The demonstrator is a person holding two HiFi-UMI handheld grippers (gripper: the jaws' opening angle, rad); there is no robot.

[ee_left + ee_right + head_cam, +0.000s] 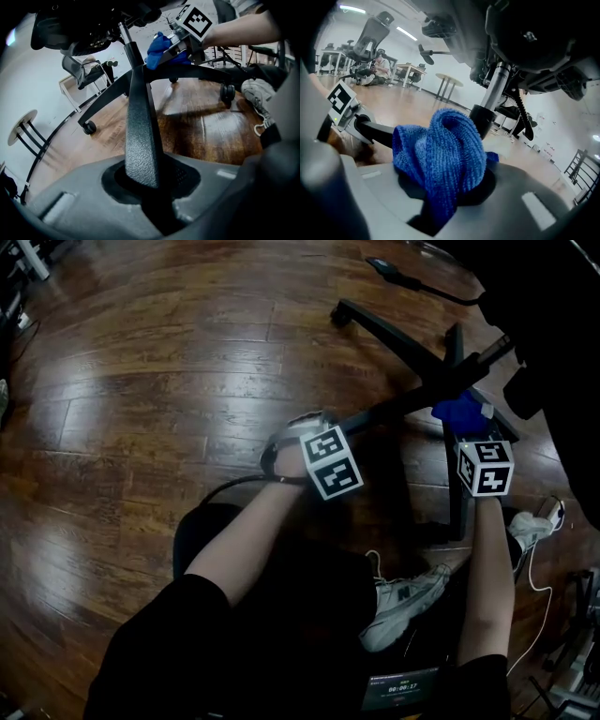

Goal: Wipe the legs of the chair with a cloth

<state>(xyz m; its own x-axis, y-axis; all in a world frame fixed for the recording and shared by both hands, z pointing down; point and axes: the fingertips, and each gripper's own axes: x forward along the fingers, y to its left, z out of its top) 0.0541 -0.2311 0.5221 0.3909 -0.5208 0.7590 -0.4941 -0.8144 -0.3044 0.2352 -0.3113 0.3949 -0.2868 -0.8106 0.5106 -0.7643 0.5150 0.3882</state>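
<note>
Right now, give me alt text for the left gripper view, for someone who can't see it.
The left gripper is clamped on a black chair leg that runs up to the hub. Beyond it, the right gripper holds a blue cloth by the hub, above a wooden floor.

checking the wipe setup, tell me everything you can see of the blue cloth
The blue cloth is a ribbed, fuzzy rag that looks like microfibre, bunched into folds rather than spread flat. The right tongs are shut on its lower part, so the bunch sticks out ahead of them. It sits by the hub of the black chair base, seemingly on top of one leg, though contact cannot be confirmed.
</note>
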